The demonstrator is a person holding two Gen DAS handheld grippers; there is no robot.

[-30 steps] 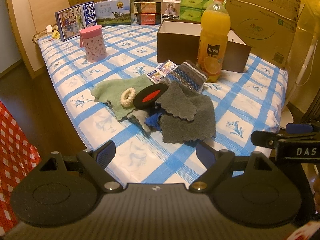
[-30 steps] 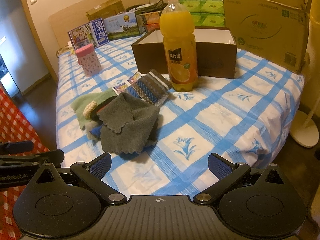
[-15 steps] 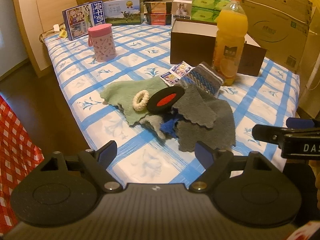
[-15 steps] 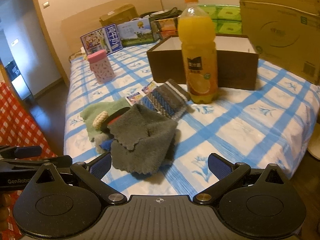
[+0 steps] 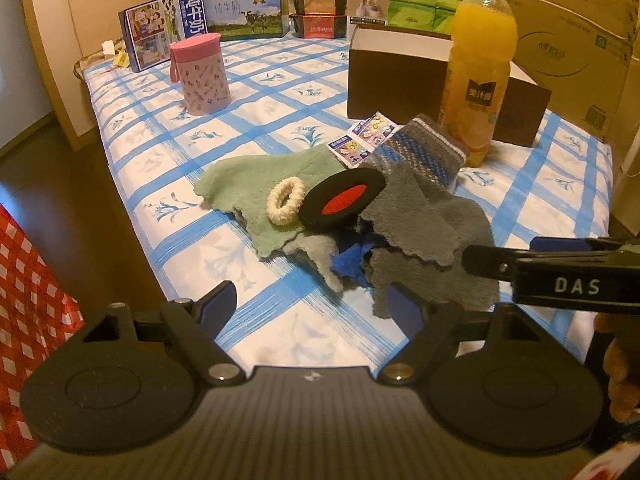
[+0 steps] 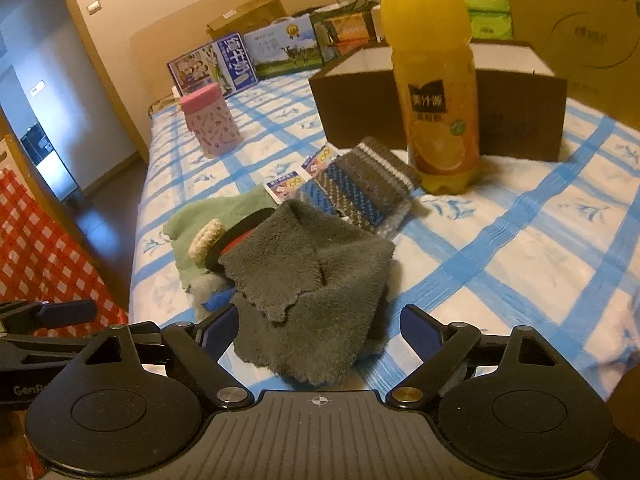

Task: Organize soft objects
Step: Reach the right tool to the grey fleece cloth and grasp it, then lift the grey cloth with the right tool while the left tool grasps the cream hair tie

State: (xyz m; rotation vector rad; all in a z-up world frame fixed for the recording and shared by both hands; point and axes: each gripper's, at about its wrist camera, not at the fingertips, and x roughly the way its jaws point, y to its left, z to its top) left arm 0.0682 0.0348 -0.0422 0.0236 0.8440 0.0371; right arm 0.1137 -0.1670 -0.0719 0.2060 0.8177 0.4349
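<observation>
Your right gripper [image 6: 318, 322] was closing around the grey fleece cloth [image 6: 308, 280], its pads not yet touching it; your left gripper [image 5: 310, 306] stood spread over bare tablecloth [image 5: 256, 280]. Lifting that cloth risked dragging off the black-and-red disc [image 5: 342, 202] overlapping it.

Rumpled grey cloth [image 6: 316, 288] tops the cloth heap.

An orange juice bottle [image 5: 476, 76] stands before a brown box [image 5: 400, 76]; a pink cup [image 5: 200, 74] far left; milk cartons [image 5: 208, 24] behind.
</observation>
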